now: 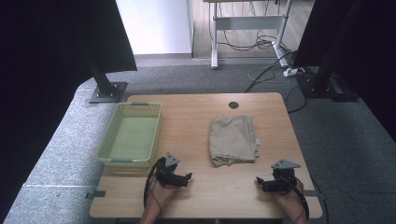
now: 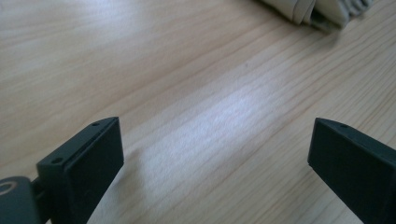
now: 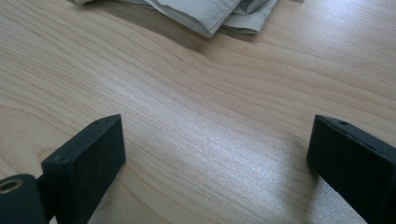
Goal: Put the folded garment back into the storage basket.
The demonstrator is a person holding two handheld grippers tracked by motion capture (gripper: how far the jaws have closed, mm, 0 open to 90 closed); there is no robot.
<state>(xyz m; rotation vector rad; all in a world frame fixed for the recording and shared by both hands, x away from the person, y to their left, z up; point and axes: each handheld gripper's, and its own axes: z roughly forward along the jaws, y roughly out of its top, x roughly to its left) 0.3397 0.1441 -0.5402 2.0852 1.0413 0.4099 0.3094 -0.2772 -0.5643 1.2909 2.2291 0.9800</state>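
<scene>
In left claw (image 2: 215,154) view, folded cloth (image 2: 317,10) cropped at top.

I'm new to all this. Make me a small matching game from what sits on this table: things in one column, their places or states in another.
Things:
1. basket
2. folded cloth
3. left gripper
4. cable hole

Descriptions:
a. beige, mid-table
b. round, near far edge
c. yellow-green, left side
d. jaws apart, holding nothing

Pairs: 1-c, 2-a, 3-d, 4-b
</scene>
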